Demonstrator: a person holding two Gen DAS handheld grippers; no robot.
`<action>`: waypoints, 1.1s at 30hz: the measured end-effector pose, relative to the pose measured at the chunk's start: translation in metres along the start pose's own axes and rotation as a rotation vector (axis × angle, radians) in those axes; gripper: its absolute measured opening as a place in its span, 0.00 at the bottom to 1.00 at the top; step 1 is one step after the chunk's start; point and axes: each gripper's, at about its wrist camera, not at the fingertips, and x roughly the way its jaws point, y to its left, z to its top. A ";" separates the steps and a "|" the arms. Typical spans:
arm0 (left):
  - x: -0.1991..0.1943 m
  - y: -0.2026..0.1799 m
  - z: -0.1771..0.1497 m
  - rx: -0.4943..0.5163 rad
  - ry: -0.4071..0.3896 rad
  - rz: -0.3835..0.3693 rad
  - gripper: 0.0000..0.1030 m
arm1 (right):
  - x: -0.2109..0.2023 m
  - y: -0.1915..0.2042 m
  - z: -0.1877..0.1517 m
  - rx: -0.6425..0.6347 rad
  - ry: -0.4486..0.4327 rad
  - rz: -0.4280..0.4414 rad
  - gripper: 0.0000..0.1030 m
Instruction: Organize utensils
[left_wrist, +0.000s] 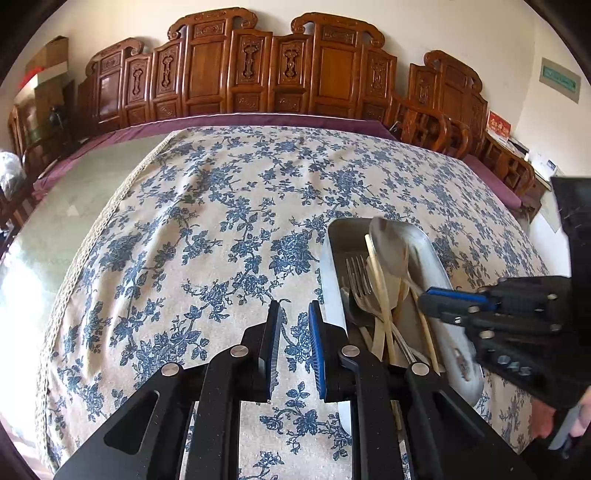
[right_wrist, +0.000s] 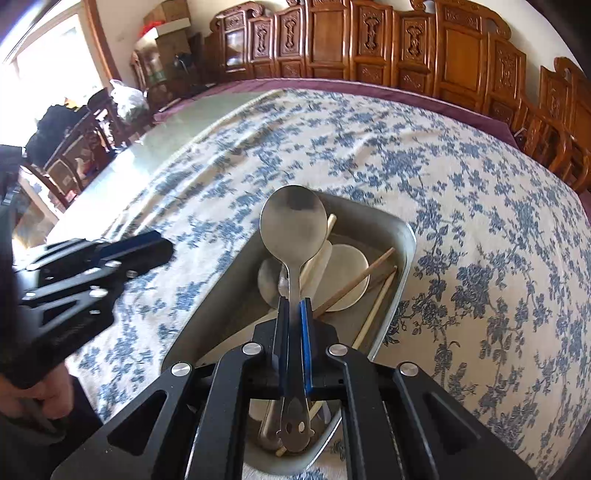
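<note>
A metal tray (left_wrist: 328, 258) (right_wrist: 406, 236) lies on the floral tablecloth and holds a fork (left_wrist: 358, 277), wooden chopsticks (right_wrist: 354, 282) and pale spoons (right_wrist: 347, 273). My right gripper (right_wrist: 293, 306) (left_wrist: 428, 299) is shut on the handle of a large steel spoon (right_wrist: 293, 221) (left_wrist: 388, 247). It holds the spoon over the tray with the bowl pointing away. My left gripper (left_wrist: 293, 310) (right_wrist: 166, 251) hovers over the cloth just left of the tray. Its jaws stand a little apart with nothing between them.
The blue-flowered tablecloth (left_wrist: 221, 206) covers most of the table, with a bare glass strip (left_wrist: 74, 206) to the left. Carved wooden chair backs (left_wrist: 258, 66) line the far edge. A person's hand (left_wrist: 546, 417) grips the right tool.
</note>
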 end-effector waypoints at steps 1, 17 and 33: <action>0.000 0.000 0.000 0.001 0.001 0.001 0.14 | 0.004 -0.001 -0.001 0.004 0.005 -0.007 0.07; -0.003 -0.005 0.000 0.007 -0.017 0.016 0.14 | 0.004 -0.012 -0.013 0.013 -0.020 -0.029 0.08; -0.059 -0.056 -0.011 0.048 -0.061 0.015 0.49 | -0.139 -0.040 -0.062 0.112 -0.226 -0.106 0.38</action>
